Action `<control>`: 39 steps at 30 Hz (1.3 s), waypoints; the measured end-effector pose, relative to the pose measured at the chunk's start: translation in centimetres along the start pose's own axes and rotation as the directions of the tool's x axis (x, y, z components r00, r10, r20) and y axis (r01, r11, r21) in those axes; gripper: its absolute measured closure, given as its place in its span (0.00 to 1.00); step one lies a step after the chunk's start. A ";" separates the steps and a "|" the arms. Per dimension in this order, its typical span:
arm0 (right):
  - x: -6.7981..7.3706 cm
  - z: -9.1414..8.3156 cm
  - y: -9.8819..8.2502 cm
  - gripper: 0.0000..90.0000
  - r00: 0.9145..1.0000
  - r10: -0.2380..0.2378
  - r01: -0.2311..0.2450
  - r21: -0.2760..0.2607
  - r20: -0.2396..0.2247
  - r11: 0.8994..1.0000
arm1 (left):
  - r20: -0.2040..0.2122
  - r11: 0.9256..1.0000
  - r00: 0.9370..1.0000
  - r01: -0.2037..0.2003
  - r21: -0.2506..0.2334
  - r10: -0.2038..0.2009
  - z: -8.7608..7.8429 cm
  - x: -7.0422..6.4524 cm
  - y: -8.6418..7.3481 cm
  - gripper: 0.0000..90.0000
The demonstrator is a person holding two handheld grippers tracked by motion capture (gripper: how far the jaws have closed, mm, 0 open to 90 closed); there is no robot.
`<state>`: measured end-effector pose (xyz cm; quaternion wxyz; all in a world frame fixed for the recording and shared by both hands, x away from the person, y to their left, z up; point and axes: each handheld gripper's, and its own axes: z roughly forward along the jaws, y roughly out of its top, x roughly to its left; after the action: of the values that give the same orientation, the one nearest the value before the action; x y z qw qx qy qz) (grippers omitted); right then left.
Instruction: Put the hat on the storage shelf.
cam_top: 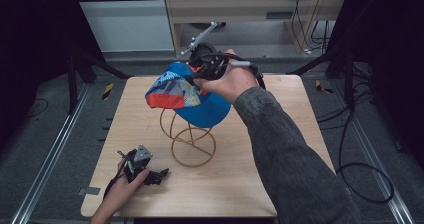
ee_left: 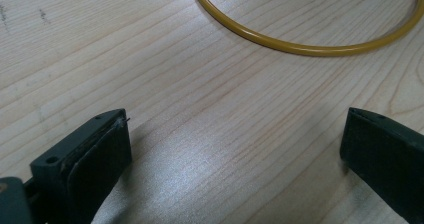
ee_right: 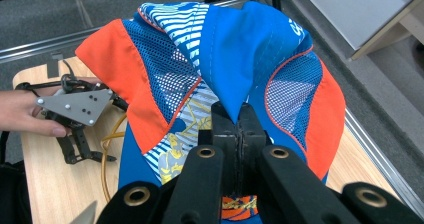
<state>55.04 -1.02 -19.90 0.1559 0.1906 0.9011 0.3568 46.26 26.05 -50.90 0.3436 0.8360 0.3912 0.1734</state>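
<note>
A blue cap [cam_top: 186, 98] with orange panels and striped patches hangs above a yellow wire stand [cam_top: 193, 140] at the middle of the table. My right gripper [cam_top: 194, 76] is shut on a fold of the cap's fabric; in the right gripper view the jaws [ee_right: 239, 118] pinch the blue cloth [ee_right: 225, 49]. The cap droops over the stand's top; whether it touches the wire I cannot tell. My left gripper [cam_top: 161, 174] lies on the wood at the front left, open, with bare table between its jaws [ee_left: 235, 149]. The stand's base ring [ee_left: 300, 47] curves just ahead of it.
The wooden table [cam_top: 250, 184] has free surface to the right and front of the stand. Metal rails run along both sides on the grey floor. A cabinet and cables stand behind the far edge. The left gripper [ee_right: 75, 108], held by a hand, shows beyond the cap.
</note>
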 end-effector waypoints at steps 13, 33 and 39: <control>0.7 1.6 0.2 1.00 0.999 -0.023 0.024 0.026 -0.031 0.999 | 0.000 1.000 1.000 0.001 -0.001 -0.001 0.0 0.0 0.0 0.00; 1.6 3.9 0.6 0.99 0.997 -0.049 0.053 0.070 -0.058 0.996 | 0.000 1.000 1.000 0.001 0.000 -0.001 0.0 0.0 0.0 0.00; 1.7 4.6 0.4 0.99 0.997 -0.044 0.050 0.077 -0.068 0.996 | 0.001 1.000 1.000 0.001 -0.001 -0.001 0.0 0.0 0.0 0.00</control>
<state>55.51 2.68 -23.07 0.1269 0.1634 0.9233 0.3236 46.26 26.04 -50.90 0.3442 0.8357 0.3913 0.1731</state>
